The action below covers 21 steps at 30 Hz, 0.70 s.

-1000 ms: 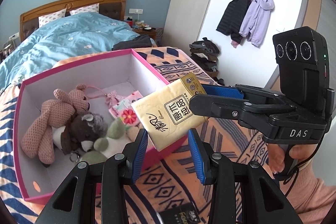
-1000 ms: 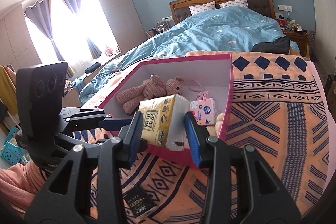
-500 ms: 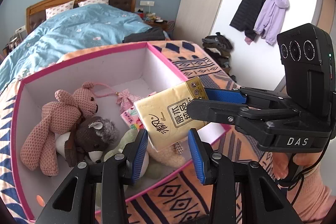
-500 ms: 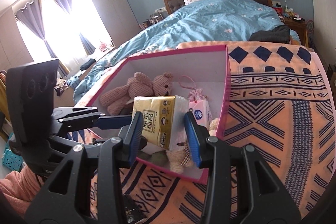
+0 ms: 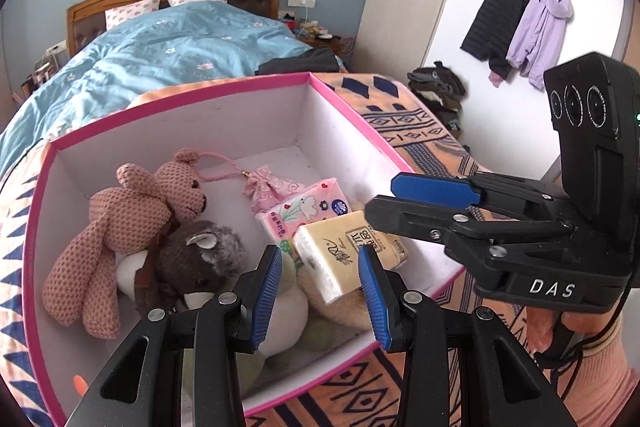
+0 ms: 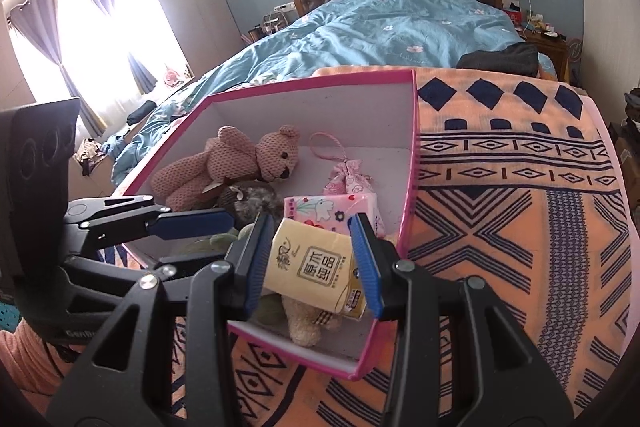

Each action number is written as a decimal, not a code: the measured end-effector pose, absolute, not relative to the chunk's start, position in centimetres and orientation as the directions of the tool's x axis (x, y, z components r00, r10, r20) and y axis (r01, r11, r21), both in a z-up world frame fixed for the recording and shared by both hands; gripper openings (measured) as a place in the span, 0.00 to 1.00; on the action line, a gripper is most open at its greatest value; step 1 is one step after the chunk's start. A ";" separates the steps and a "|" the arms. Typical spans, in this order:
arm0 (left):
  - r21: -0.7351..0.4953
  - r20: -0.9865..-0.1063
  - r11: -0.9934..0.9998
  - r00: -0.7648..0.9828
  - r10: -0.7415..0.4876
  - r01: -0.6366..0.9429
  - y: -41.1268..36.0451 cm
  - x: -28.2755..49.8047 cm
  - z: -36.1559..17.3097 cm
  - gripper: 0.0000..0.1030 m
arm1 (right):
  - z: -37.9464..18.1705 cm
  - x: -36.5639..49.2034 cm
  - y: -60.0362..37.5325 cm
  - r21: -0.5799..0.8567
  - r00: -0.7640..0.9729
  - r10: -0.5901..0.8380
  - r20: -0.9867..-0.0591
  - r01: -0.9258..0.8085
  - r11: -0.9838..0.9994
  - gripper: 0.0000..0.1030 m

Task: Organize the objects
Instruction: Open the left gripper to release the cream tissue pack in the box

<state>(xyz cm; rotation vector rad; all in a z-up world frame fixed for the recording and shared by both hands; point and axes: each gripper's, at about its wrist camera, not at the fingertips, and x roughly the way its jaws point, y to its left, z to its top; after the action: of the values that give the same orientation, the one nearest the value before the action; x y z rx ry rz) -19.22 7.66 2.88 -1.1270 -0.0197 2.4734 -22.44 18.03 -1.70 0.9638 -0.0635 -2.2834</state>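
A pink-rimmed white box (image 5: 200, 131) (image 6: 320, 115) stands on the bed. In it lie a pink knitted bear (image 5: 132, 211) (image 6: 240, 163), a grey plush (image 5: 200, 259), a pink pouch (image 5: 268, 183) and a pink tissue pack (image 5: 304, 207) (image 6: 328, 211). My right gripper (image 6: 310, 223) (image 5: 380, 199) is shut on a yellow tissue pack (image 6: 312, 267) (image 5: 344, 259). It holds the pack tilted, low inside the box's near right corner, over a beige plush. My left gripper (image 5: 319, 253) (image 6: 208, 239) hovers over the box's near side, open, with nothing between its fingers.
The box rests on an orange blanket with dark blue patterns (image 6: 500, 227). A blue duvet (image 5: 180, 47) covers the bed behind. Coats (image 5: 520, 19) hang on the right wall above a pile of clothes. A hand in a pink sleeve (image 5: 580, 347) grips the right handle.
Both grippers moved forward and down over the box. The yellow tissue pack went from above the near rim to low inside the box, beside the pink pack.
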 end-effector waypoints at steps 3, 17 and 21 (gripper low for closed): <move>-0.197 -0.686 -0.903 -0.604 0.405 -0.381 6.8 -17.9 3.4 0.42 | -1.4 -21.6 18.7 0.284 -0.528 -0.594 -0.607 0.553 -0.783 0.42; -0.192 -0.582 -0.855 -0.645 0.494 -0.482 4.9 -8.9 4.3 0.69 | -2.9 -13.1 20.0 0.347 -0.435 -0.700 -0.566 0.645 -0.681 0.50; -0.193 -0.629 -0.863 -0.616 0.474 -0.466 5.0 -7.5 1.8 0.69 | -6.2 -11.1 19.1 0.362 -0.366 -0.688 -0.627 0.645 -0.673 0.50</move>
<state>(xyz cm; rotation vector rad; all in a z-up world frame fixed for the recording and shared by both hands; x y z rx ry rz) -7.53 5.03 1.78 -0.9510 -0.0143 2.4333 -11.08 19.11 -6.19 0.9922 -0.0693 -2.0863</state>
